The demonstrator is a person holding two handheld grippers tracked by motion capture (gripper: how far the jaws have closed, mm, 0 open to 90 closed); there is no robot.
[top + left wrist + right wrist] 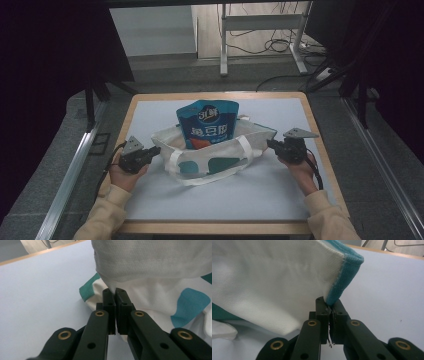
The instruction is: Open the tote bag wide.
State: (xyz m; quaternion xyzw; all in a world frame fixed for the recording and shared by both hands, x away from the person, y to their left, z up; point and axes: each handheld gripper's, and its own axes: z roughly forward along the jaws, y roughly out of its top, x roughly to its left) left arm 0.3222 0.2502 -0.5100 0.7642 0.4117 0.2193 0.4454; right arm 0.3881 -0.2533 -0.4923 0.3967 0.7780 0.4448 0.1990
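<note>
Two grippers: both were closed on cloth, one at each end of a white canvas tote bag with teal patches (pixel 215 157), at the centre of the high view.
Left gripper (pixel 155 151): at centre left of the high view, held in the person's left hand (pixel 122 172); in the left gripper view its black jaws were pinched together on a fold of the bag's white fabric (pixel 150 287).
Right gripper (pixel 271 144): at centre right, in the right hand (pixel 300 167); in the right gripper view its jaws were clamped on the bag's teal-edged corner (pixel 342 277), with loose threads hanging between them.
Bag position: it sat mid-table, mouth upward and stretched open between the two grippers, white straps drooping over its near side.
Contents: a glossy blue snack pouch with white lettering (pixel 209 122) stood upright in the bag, its upper half above the rim.
Progress: the pouch appeared already loaded, and the bag's two ends were gripped; what seemed left was settling the pouch lower, then closing or lifting the bag.
Surface: a pale lavender-grey mat (pixel 230 195) covered a light wooden table (pixel 320 145), bare apart from the bag.
Room: grey carpet lay either side; at the top of the frame stood white desk legs (pixel 223 45) with tangled black cables (pixel 280 45), and dark curtains hung at the upper left and right.
</note>
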